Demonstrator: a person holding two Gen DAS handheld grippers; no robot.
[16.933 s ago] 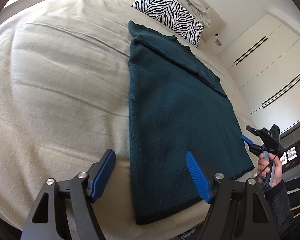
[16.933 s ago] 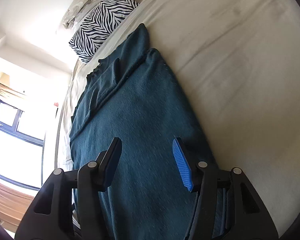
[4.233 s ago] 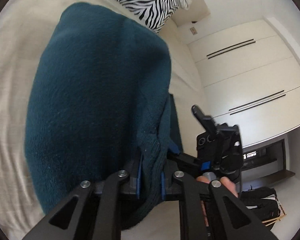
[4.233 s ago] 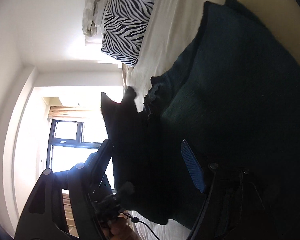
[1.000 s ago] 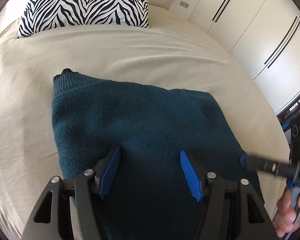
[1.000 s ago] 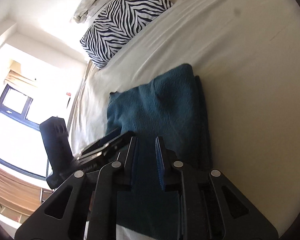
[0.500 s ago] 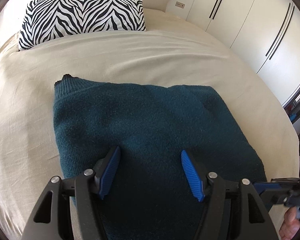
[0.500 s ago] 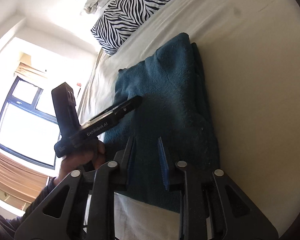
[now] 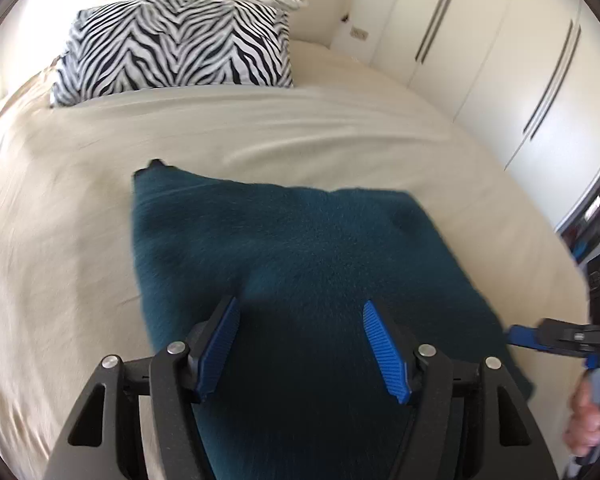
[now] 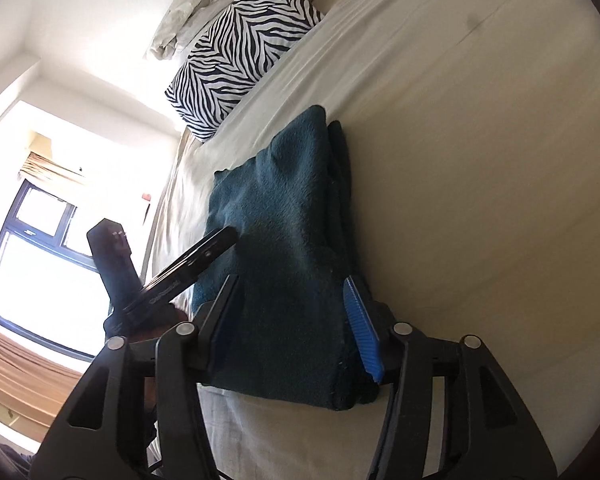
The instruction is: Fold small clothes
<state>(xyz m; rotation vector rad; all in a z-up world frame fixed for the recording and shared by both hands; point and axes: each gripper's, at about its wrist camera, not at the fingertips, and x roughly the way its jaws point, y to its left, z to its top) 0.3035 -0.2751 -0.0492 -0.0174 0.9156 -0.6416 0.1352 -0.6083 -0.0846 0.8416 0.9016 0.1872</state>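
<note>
Bed [image 9: 260,128], beige: folded sweater [image 9: 300,248] lies directly ahead of your left gripper [image 9: 300,344], long axis left-right. Your right gripper [image 10: 292,328] straddles its right end. Both spread, empty.

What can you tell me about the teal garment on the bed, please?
The garment is a dark teal, fuzzy knit, folded into a rough rectangle of stacked layers whose edges show along one side. It lies flat on the beige bed, short of the zebra pillow. A ribbed corner pokes out at its far left. Both grippers, left and right, are open over its near edge, gripping nothing.
</note>
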